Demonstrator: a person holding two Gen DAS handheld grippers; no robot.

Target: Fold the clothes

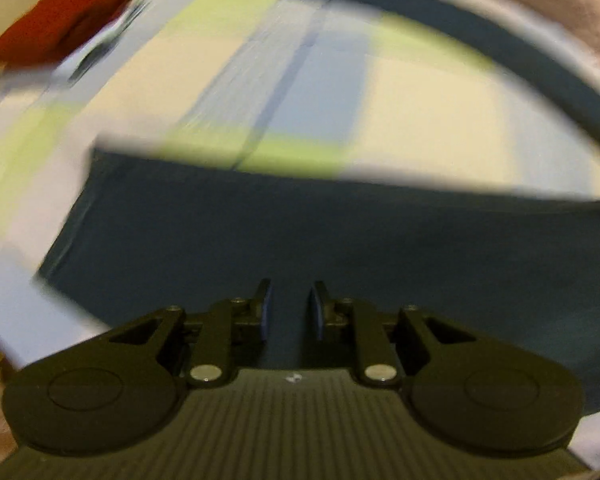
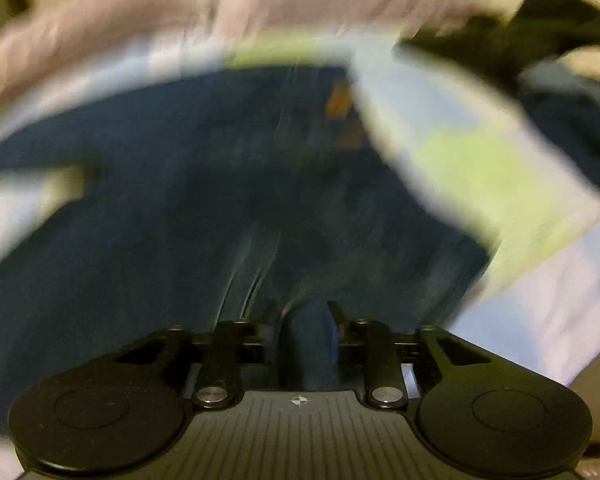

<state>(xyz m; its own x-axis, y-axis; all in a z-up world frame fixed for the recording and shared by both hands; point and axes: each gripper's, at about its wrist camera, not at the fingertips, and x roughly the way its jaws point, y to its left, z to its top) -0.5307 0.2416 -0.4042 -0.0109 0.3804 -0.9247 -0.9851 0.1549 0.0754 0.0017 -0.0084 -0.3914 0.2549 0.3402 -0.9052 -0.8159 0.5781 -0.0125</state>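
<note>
Two hand-held grippers work over a dark blue garment spread on a bedsheet checked in pale blue, cream and lime, both views smeared by motion. In the left wrist view the left gripper hangs above the cloth near its straight far edge, its pads set slightly apart with only flat blue fabric visible through the gap; nothing appears pinched, so it reads as released. In the right wrist view the right gripper points steeply down at the same garment, which here shows seam lines and an orange-brown patch toward the sheet's far side. A raised ridge of blue fabric stands between its fingers, but blur hides whether the pads actually press it, so its grip cannot be told. A red cloth lies at the sheet's far left corner, and a heap of dark clothing at its far right. The step in hand appears to be taking hold for a fold; doing it well likely means pinching both layers at matching points along one edge, lifting evenly, and keeping the cloth taut so the crease falls straight.
</note>
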